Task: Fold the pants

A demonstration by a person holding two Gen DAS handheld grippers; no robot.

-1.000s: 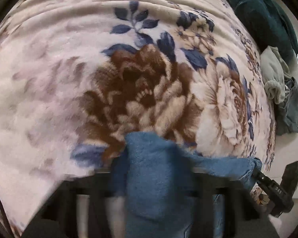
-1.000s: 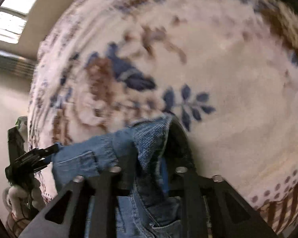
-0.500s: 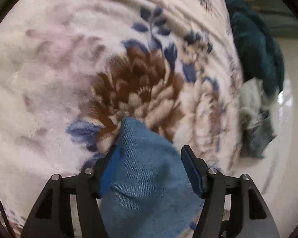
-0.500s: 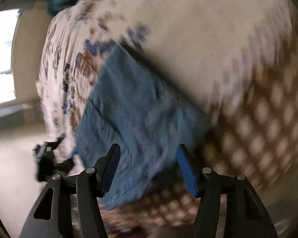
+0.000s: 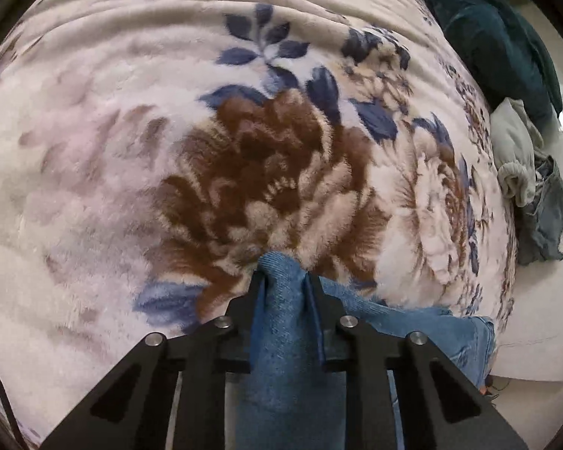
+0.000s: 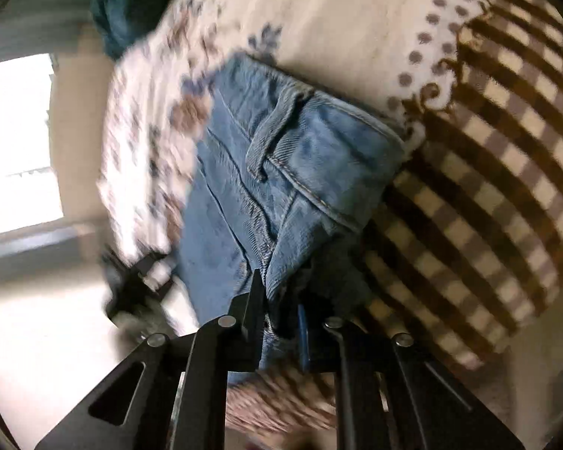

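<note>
Blue jeans lie on a floral fleece blanket. In the left wrist view, my left gripper points steeply down, its jaws closing with a bunched fold of denim pinched between the pads. In the right wrist view the jeans show a belt loop and pocket seams. There my right gripper has its jaws closing on a folded denim edge near the waistband. A dark, blurred gripper, the left one, shows at the far edge of the jeans.
A dark teal garment, a pale grey garment and another denim piece lie at the blanket's right edge. The blanket has a brown checked border. A bright window and pale floor lie beyond the bed.
Both grippers opened over the denim half a second ago and have now closed on it. The right gripper swung and rolled from the floral middle toward the checked border.
</note>
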